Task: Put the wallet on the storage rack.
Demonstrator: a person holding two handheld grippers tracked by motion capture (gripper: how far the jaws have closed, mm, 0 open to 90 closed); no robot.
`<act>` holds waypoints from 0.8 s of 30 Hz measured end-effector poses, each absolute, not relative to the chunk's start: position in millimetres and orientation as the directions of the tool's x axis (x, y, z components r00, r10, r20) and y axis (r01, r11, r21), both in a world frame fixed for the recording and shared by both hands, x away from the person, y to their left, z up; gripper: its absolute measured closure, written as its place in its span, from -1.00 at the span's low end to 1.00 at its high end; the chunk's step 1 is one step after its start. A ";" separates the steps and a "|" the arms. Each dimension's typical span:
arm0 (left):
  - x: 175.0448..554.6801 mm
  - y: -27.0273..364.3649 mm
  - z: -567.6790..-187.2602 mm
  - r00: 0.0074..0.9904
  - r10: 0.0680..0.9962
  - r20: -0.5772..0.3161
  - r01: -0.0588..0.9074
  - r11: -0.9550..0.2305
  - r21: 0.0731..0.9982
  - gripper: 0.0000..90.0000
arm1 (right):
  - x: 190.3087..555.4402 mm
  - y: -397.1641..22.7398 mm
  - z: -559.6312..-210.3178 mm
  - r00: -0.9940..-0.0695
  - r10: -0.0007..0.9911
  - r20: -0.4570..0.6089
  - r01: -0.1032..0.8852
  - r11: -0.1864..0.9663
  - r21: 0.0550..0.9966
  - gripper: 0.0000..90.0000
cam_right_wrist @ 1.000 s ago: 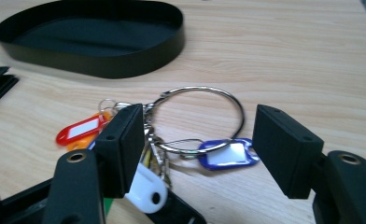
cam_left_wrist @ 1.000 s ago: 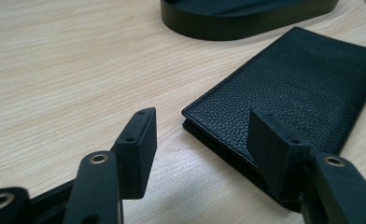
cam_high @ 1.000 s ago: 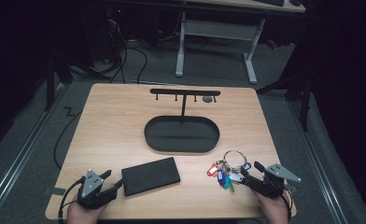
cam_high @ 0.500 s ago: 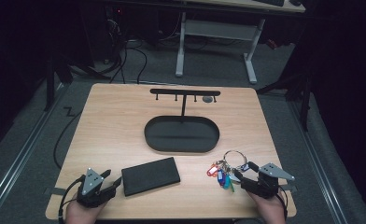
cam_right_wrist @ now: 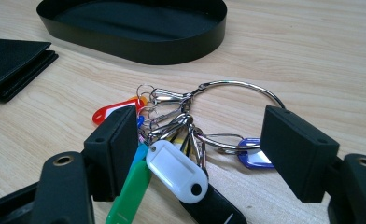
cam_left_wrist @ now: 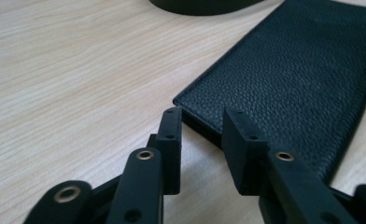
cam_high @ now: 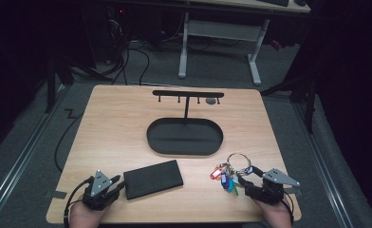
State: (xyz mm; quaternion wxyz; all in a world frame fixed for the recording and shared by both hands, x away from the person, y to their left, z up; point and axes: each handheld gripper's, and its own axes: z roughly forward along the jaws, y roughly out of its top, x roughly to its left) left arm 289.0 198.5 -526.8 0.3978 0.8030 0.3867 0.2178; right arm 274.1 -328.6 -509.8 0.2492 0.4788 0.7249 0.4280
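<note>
A black leather wallet (cam_high: 153,178) (cam_left_wrist: 293,70) lies flat near the table's front edge. My left gripper (cam_high: 120,185) (cam_left_wrist: 204,126) is at its near left corner. Its jaws have just been closing and now stand narrow. The corner sits just ahead of the tips, and the pads do not press on it. A bunch of keys (cam_high: 227,173) (cam_right_wrist: 176,170) with coloured tags on a steel ring (cam_right_wrist: 228,83) lies at the front right. My right gripper (cam_high: 245,178) (cam_right_wrist: 200,119) is open wide, one jaw on each side of the bunch.
A black oval tray (cam_high: 184,149) (cam_right_wrist: 139,46) sits mid-table. Behind it a thin post carries a black bar with small hooks (cam_high: 188,93). A desk frame and cables stand on the dark floor beyond the far edge.
My left gripper's jaws have drawn much closer together at the wallet's corner. The right gripper still straddles the keys, and the wallet and keys lie where they were.
</note>
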 end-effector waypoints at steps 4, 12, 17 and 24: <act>281.5 201.7 -526.1 0.604 0.796 0.027 0.462 -0.378 0.802 0.70 | 274.9 -325.0 -507.8 -0.418 0.908 0.036 0.469 0.181 0.865 -0.36; 271.8 194.8 -530.9 0.630 0.773 0.077 0.462 -0.453 0.763 0.90 | 288.9 -321.8 -509.0 -0.426 0.903 0.053 0.479 0.176 0.860 -0.35; 262.0 190.8 -531.4 0.633 0.769 0.089 0.464 -0.469 0.752 0.93 | 292.5 -322.4 -508.8 -0.430 0.899 0.085 0.485 0.150 0.862 -0.37; 255.8 187.2 -532.3 0.643 0.759 0.101 0.456 -0.486 0.746 0.89 | 292.4 -329.0 -506.4 -0.403 0.906 0.126 0.482 0.093 0.871 -0.37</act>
